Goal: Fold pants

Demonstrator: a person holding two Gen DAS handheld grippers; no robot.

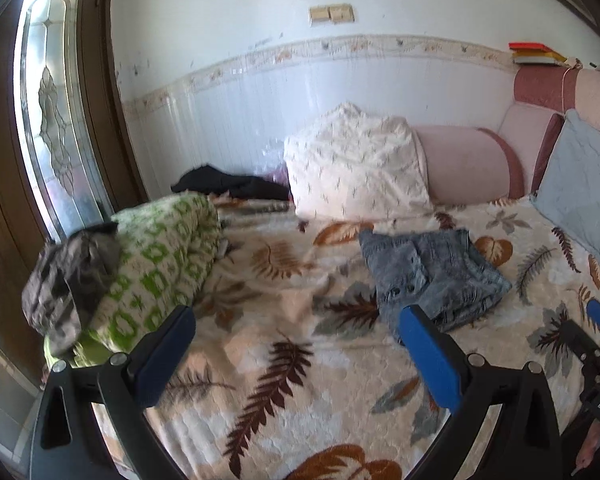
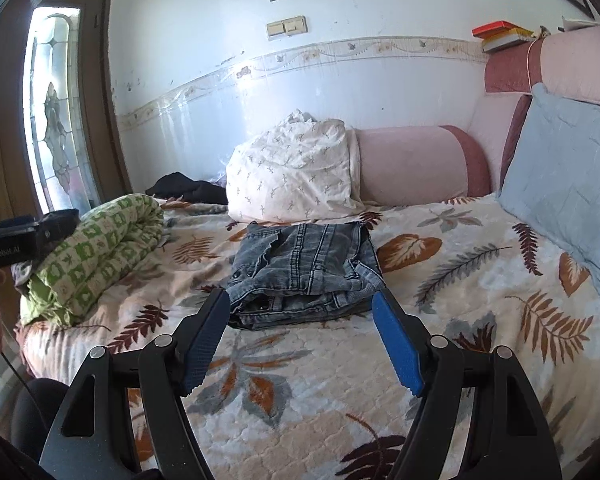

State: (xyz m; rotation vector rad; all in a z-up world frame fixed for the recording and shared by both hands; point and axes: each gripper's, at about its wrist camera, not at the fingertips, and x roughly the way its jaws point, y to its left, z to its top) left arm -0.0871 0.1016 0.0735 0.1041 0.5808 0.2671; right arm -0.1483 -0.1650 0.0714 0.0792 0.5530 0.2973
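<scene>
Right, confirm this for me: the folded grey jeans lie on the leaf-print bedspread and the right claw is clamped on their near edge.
Not quite. The folded grey jeans do lie on the leaf-print bedspread, but the right claw is not clamped on them: its jaws stand open just short of the near edge, with nothing between the pads. The right wrist view shows this.

Grey-blue denim pants (image 2: 306, 270), leaf-print bedspread (image 2: 320, 380) — brown, grey on cream, green-checked blanket (image 2: 100, 252), blue fingers (image 2: 396, 344).
</scene>
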